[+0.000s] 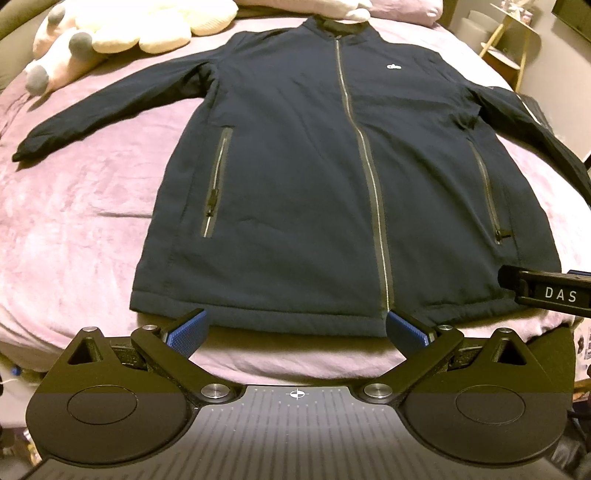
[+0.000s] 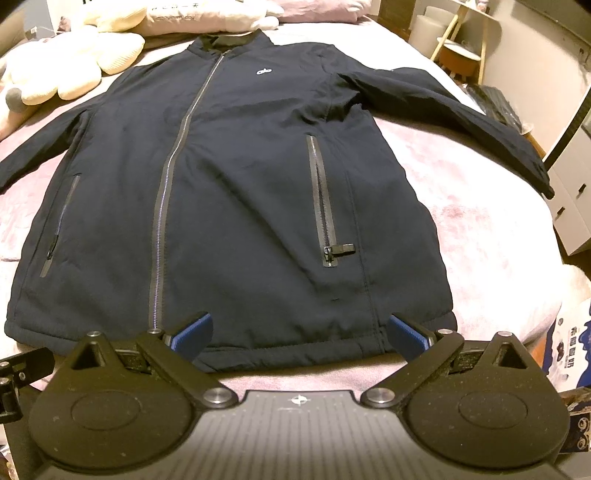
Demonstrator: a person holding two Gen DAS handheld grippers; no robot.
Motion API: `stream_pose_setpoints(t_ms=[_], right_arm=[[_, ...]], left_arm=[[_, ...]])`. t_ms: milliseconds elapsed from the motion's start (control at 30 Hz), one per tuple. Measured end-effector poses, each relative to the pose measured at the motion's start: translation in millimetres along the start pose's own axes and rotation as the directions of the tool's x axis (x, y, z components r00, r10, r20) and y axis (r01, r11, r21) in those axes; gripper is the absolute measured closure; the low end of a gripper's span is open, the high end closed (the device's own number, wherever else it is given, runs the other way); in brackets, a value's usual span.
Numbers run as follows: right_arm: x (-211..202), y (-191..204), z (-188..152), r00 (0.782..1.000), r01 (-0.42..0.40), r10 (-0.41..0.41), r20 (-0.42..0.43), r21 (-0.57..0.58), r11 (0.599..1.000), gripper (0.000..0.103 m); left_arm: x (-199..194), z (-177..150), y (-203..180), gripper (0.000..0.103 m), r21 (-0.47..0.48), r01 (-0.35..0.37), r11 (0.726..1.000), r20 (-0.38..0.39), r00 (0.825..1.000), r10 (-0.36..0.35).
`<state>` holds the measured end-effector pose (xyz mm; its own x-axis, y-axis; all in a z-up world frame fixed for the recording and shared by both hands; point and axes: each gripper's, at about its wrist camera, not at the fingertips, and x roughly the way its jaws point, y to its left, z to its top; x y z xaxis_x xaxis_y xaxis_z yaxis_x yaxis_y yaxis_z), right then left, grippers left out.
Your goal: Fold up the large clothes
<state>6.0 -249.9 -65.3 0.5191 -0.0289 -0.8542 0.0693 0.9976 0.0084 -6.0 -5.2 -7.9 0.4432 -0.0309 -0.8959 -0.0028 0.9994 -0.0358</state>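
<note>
While both grippers hang just short of the hem, neither holds anything: the left gripper (image 1: 295,326) has its blue pads spread wide, and the right gripper (image 2: 300,330) is spread just as wide, its jaws framing the bottom edge of the garment.

Straight ahead of both lies the navy zip-up jacket (image 1: 332,177) — front up, zipped to the collar, flat on the pink bedspread (image 1: 74,221). Its hem runs across just beyond the fingertips; the main zipper (image 1: 364,158) meets the hem near the left gripper's right-hand pad and near the right gripper's left-hand pad. Further out, the sleeves splay to either side, the left sleeve (image 1: 103,107) ending on the bedspread, the right sleeve (image 2: 461,110) reaching toward the bed's edge. Beyond the collar sit cream and pink plush toys (image 1: 147,29).

No fold appears started. The risks, as I judge them: the padded fabric looks thick and slippery, so a pinch at the hem could take only the top layer and peel the front from the back. Uneven lifts by the two grippers would skew the fold — and the right sleeve, so near the edge, could slide off and drag the body askew. A pocket zip pull (image 2: 341,248) might also snag.
</note>
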Motion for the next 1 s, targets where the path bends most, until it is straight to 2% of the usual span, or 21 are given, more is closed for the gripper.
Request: stream_pose_setpoints(t_ms=[1000], right_arm=[[3.6, -4.0, -2.2, 1.0, -0.003, 0.003, -0.009, 0.021, 1.0, 0.003]], left_arm=[[1.8, 3.1, 0.4, 0.0, 0.0, 0.009, 1.0, -0.018, 1.0, -0.009]])
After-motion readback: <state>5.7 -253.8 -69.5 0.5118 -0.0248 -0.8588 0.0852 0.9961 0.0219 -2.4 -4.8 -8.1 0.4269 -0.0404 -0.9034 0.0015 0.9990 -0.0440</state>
